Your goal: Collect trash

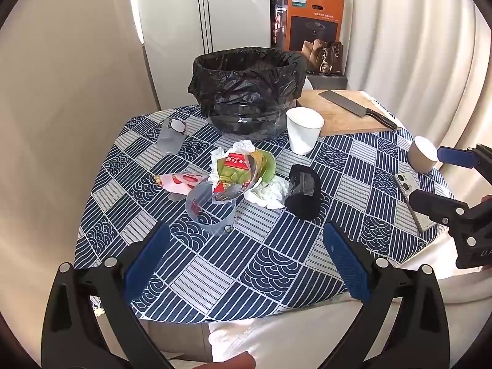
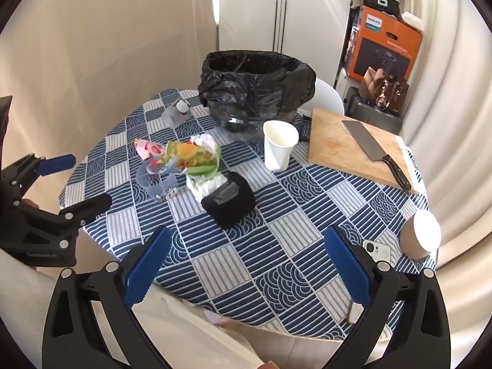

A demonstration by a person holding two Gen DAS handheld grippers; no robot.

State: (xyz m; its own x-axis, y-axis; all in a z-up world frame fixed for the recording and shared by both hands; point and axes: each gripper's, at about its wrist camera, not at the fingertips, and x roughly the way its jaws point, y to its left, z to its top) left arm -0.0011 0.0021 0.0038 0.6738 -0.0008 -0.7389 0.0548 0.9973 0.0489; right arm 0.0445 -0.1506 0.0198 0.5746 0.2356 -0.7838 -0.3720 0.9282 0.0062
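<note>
On the surface point(image 1: 276, 264), the lined bin point(image 1: 246, 70) stands at the far edge, with the trash pile point(image 1: 243, 172) just before it. Both tongs, left point(image 1: 246, 264) and right point(image 2: 246, 264), hang open and empty; the pile lies straight ahead of the left, probably nearer.

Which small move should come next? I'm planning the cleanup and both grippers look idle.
Probably ease the left hand-held gripper, open and empty, forward to the clear plastic cup, the nearest of the litter clustered in front of the black-lined bin. The right hand-held gripper is also open and empty.
</note>
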